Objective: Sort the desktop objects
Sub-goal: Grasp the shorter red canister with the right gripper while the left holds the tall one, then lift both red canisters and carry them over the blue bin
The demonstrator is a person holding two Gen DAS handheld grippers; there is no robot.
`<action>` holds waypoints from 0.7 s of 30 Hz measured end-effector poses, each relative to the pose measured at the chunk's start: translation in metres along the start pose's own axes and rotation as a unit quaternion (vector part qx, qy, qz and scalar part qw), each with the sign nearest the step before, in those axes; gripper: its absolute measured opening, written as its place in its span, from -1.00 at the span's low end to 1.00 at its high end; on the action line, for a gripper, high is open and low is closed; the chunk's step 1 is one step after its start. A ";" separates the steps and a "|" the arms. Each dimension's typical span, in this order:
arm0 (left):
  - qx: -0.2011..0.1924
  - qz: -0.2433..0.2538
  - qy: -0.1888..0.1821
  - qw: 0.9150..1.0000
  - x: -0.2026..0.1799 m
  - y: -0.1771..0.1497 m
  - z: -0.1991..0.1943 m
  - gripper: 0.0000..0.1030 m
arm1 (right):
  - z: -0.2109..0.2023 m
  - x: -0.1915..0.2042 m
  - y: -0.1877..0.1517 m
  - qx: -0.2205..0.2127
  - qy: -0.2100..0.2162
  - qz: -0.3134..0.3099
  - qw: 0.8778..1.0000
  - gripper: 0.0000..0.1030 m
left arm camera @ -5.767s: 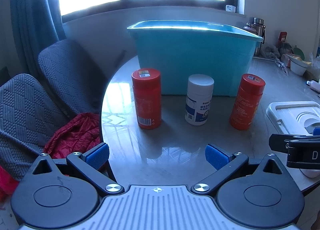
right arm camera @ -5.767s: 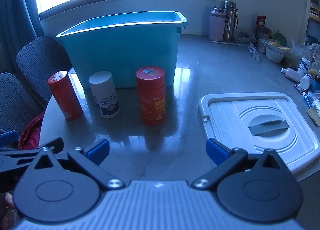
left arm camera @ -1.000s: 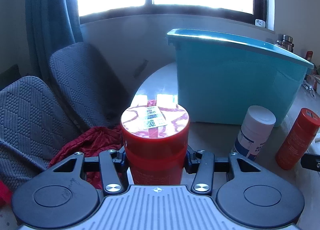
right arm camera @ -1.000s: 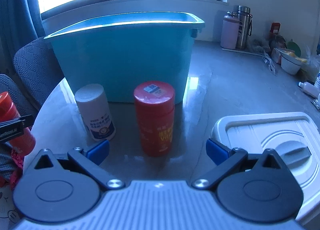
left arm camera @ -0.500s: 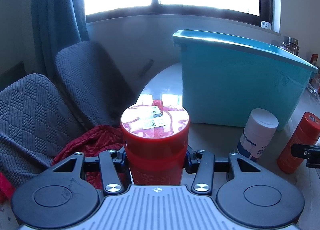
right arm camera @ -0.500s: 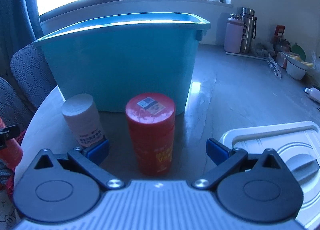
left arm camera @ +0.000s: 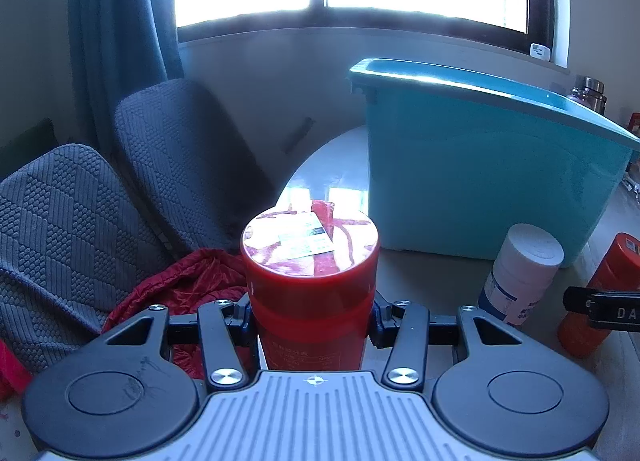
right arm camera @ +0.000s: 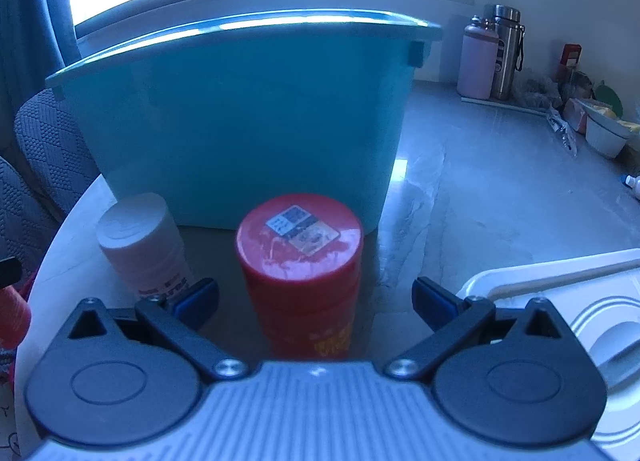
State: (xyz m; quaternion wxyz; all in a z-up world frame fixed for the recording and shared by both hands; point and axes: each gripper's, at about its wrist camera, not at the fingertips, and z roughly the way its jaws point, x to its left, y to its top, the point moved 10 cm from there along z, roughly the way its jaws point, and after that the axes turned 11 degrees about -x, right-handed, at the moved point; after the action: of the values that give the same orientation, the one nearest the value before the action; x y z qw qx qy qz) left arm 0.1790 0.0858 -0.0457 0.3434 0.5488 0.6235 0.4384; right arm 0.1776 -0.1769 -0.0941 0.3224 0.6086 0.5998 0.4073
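My left gripper (left arm camera: 311, 321) is shut on a red canister (left arm camera: 310, 281) and holds it upright near the table's left edge. A white bottle (left arm camera: 520, 273) and a second red canister (left arm camera: 600, 301) stand to its right, in front of the teal bin (left arm camera: 480, 165). My right gripper (right arm camera: 316, 297) is open, and its blue pads sit either side of that second red canister (right arm camera: 304, 273), which stands on the table. The white bottle (right arm camera: 140, 245) is just left of the left pad. The teal bin (right arm camera: 248, 117) is behind.
A white lid (right arm camera: 580, 325) lies on the table at the right. Flasks (right arm camera: 492, 57), a bowl (right arm camera: 608, 133) and clutter sit at the back right. Grey chairs (left arm camera: 80, 229) with a red cloth (left arm camera: 180, 285) stand left of the table.
My left gripper still holds the red canister, with the view shifted slightly. My right gripper has moved forward, and the second red canister now stands between its open pads.
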 end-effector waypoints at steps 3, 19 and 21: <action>0.002 -0.002 0.000 1.000 0.001 -0.001 0.001 -0.03 | 0.005 0.002 -0.003 0.007 0.005 0.002 1.000 0.99; 0.004 -0.006 0.001 1.000 0.002 0.000 0.001 -0.03 | 0.005 0.006 -0.007 0.001 0.012 -0.010 1.000 -0.03; 0.004 -0.006 0.000 1.000 0.002 0.000 0.001 -0.03 | 0.005 0.003 -0.005 0.002 0.012 -0.008 1.000 -0.03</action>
State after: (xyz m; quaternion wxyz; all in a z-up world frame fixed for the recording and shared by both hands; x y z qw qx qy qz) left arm 0.1795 0.0884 -0.0455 0.3439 0.5460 0.6287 0.4340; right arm 0.1789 -0.1728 -0.1006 0.3172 0.5996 0.6090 0.4111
